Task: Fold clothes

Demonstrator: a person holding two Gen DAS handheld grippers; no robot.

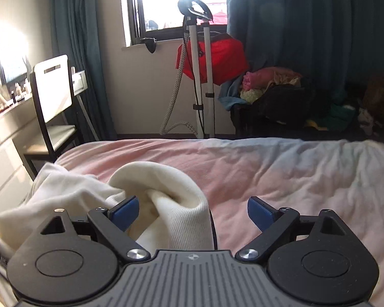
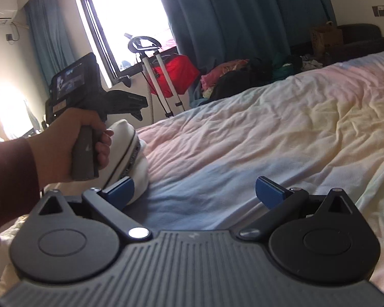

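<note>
Cream garment (image 1: 164, 192) heaped on the bed (image 1: 281, 179), toward its near left corner; your left gripper (image 1: 193, 213) stands wide, its left blue pad at the ribbed fold, its right pad over bare quilt, neither visibly pressing, so nothing is held. The cloth lies ahead and to the left of this gripper's midline; the bulk trails away to the left, so the long axis appears to run leftward across your view. Seen from the right wrist, your left hand (image 2: 71, 138) sits directly over the garment (image 2: 133, 158); your right gripper (image 2: 194, 190) is also wide and empty, the cloth just beside its left pad, open quilt ahead. The left hand is nearer; a grasp probably calls for shifting it leftward.
</note>
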